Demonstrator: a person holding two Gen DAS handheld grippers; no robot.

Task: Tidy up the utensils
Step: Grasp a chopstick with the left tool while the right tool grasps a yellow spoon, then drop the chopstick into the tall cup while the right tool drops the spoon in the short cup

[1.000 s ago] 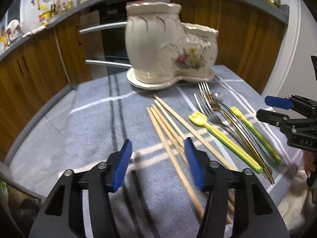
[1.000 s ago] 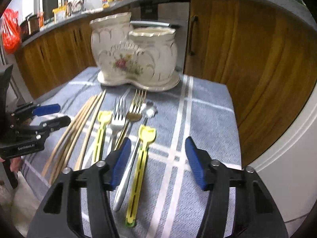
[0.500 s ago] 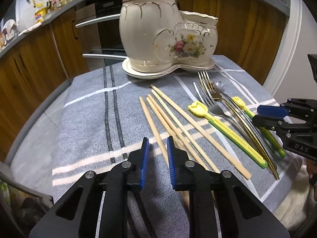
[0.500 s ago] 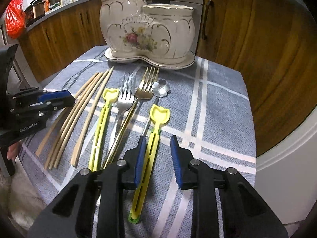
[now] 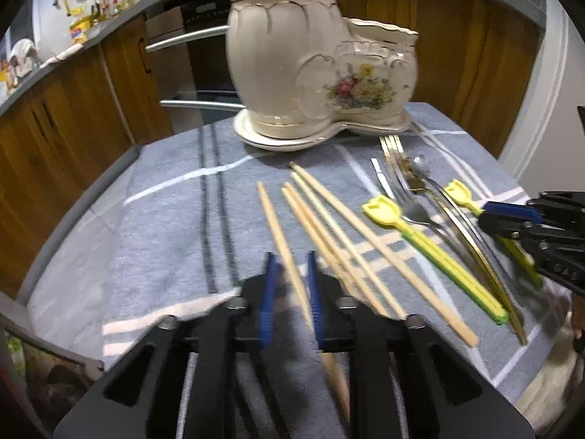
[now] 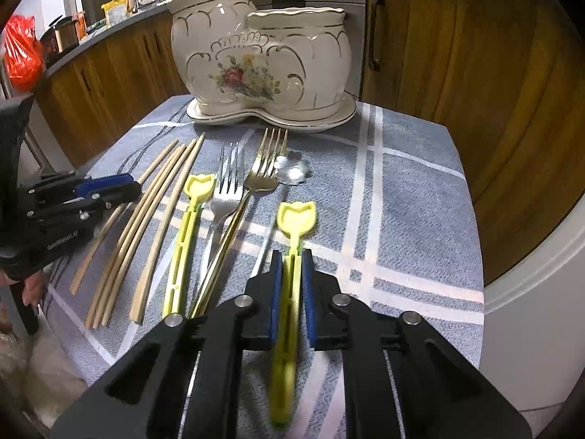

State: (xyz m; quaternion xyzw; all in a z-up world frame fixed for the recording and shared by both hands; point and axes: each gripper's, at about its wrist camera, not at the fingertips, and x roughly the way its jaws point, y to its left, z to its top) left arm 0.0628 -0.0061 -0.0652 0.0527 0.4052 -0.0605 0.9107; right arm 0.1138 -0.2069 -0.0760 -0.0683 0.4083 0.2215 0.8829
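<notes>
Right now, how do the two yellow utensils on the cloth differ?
The right yellow utensil is pinched between the closing right hand-held gripper pads; the left yellow utensil lies untouched. The right one sits beside the flower spoon, the left one beside the chopsticks. Both have tulip-shaped heads pointing toward the holder.

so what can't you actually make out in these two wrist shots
- Inside of the ceramic holder: both views sit below its rims.
- Near end of the chopstick between the left gripper pads: left wrist view, blurred and covered by the jaws.
- Lower handle of the yellow utensil the closing right gripper pinches: right wrist view, blurred.
- The person: only a bit of hand at the frame edge.
</notes>
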